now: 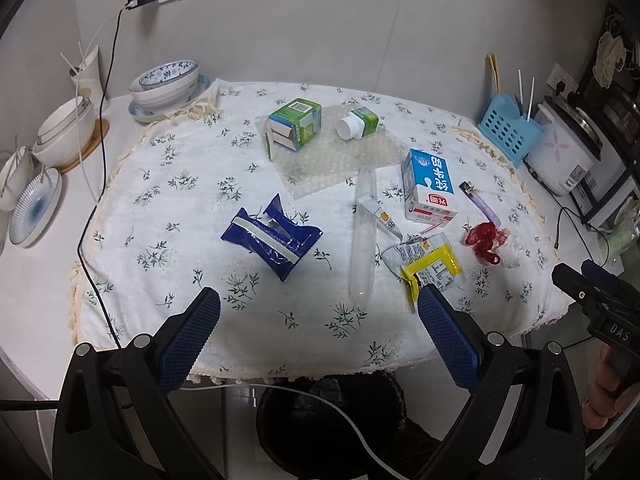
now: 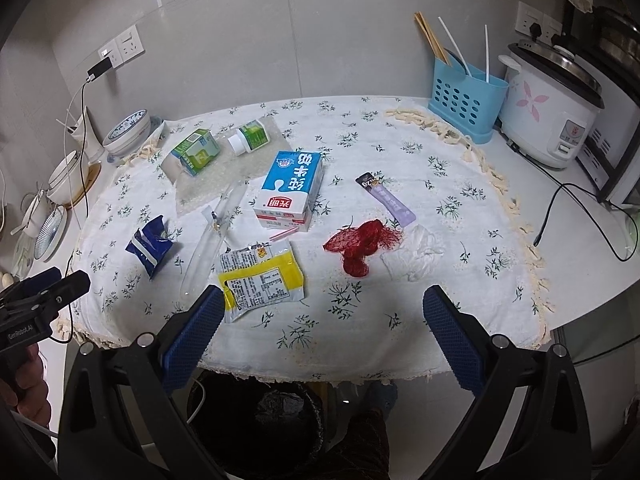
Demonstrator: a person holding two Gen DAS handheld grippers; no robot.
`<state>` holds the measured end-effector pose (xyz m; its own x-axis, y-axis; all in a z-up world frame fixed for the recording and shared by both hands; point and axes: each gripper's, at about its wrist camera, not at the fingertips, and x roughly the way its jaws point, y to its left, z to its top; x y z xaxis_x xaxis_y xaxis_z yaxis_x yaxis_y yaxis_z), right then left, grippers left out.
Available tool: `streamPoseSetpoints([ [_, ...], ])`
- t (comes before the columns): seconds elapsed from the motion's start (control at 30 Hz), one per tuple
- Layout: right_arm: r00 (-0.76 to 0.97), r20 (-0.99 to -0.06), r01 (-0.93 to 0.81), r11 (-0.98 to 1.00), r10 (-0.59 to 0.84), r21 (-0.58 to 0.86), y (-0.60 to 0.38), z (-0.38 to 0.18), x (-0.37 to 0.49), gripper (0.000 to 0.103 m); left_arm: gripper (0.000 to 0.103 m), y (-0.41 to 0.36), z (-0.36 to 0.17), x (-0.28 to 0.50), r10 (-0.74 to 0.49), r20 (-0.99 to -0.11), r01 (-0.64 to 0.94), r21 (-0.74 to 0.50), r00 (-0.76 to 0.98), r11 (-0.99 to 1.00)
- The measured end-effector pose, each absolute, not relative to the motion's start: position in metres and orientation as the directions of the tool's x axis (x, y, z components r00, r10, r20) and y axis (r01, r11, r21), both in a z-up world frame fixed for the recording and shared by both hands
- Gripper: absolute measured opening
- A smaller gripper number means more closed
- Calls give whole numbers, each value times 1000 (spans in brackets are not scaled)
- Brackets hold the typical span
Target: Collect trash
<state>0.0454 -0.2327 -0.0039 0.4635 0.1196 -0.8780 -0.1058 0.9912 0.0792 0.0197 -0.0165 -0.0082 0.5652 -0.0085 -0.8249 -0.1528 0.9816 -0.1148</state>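
Observation:
Trash lies on a floral tablecloth (image 1: 180, 184): a blue wrapper (image 1: 272, 240) (image 2: 150, 246), a clear plastic tube (image 1: 363, 236) (image 2: 210, 236), a yellow packet (image 1: 430, 264) (image 2: 260, 276), a blue milk carton (image 1: 428, 184) (image 2: 290, 190), red mesh (image 1: 486, 240) (image 2: 362, 244), a purple sachet (image 2: 386, 198), a crumpled tissue (image 2: 416, 254), a green carton (image 1: 294, 126) (image 2: 196, 152) and a green-labelled bottle (image 1: 358, 122) (image 2: 250, 136). My left gripper (image 1: 320, 304) is open above the table's near edge. My right gripper (image 2: 324, 304) is open near the yellow packet. Both are empty.
A black bin (image 1: 332, 428) (image 2: 256, 428) stands under the table's near edge. Bowls (image 1: 168, 84) and plates (image 1: 34, 208) sit at the left with a charger cable (image 1: 100, 128). A blue utensil caddy (image 2: 466, 98) and rice cooker (image 2: 552, 104) stand at the right.

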Motion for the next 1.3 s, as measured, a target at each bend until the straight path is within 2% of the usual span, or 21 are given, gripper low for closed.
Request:
streamPoseSetpoints([
  [0.63, 455, -883, -100, 992, 113, 75, -230, -10, 48, 95, 97, -10, -13, 23, -15, -829, -151, -120, 559, 981],
  [1.3, 272, -948, -249, 963, 167, 99, -166, -99, 111, 95, 96, 36, -103, 117, 38, -910, -274, -84, 412, 958],
])
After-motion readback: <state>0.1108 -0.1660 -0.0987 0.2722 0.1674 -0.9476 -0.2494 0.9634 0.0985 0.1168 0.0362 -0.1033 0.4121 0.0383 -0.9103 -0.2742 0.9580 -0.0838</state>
